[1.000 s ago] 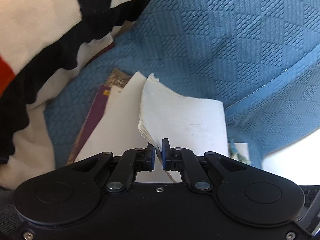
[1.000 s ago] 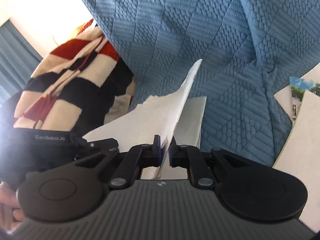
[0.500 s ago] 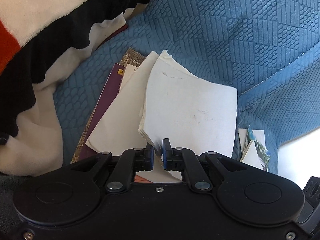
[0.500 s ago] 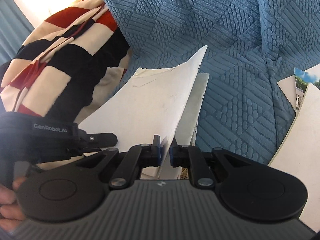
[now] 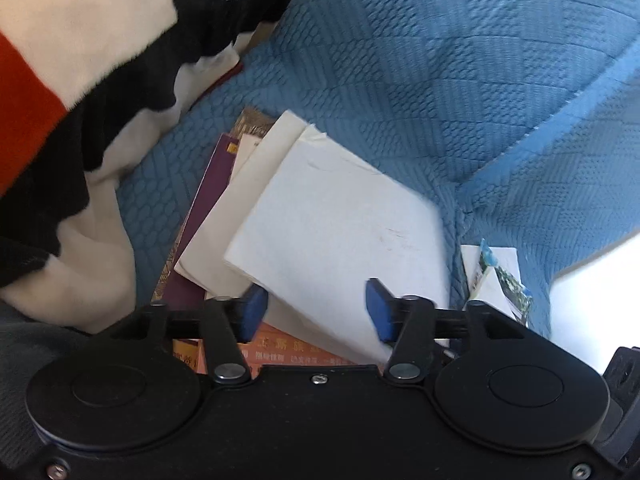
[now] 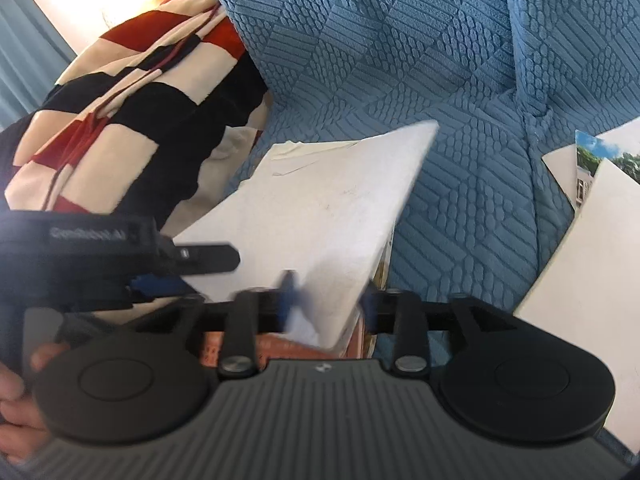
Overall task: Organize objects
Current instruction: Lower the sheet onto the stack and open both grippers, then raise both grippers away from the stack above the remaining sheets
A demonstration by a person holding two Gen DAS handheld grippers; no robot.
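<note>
A white booklet (image 5: pixel 340 236) lies on top of a stack of papers and books (image 5: pixel 208 216) on the blue quilted sofa cover (image 5: pixel 420 72). It also shows in the right wrist view (image 6: pixel 316 216). My left gripper (image 5: pixel 316 310) is open, its blue pads either side of the booklet's near edge. My right gripper (image 6: pixel 328 300) is open too, at the booklet's near corner; the frame is blurred there. The left gripper's body (image 6: pixel 100 248) shows at the left of the right wrist view.
A red, black and cream checked blanket (image 5: pixel 80 80) lies left of the stack (image 6: pixel 120 112). More white sheets and a photo print (image 6: pixel 592 184) lie on the sofa to the right, also in the left wrist view (image 5: pixel 496 276). An orange printed cover (image 5: pixel 288 350) sits under the stack.
Both grippers were shut on the white booklet and lowered it flat onto the stack. Now both have opened and let it go.
</note>
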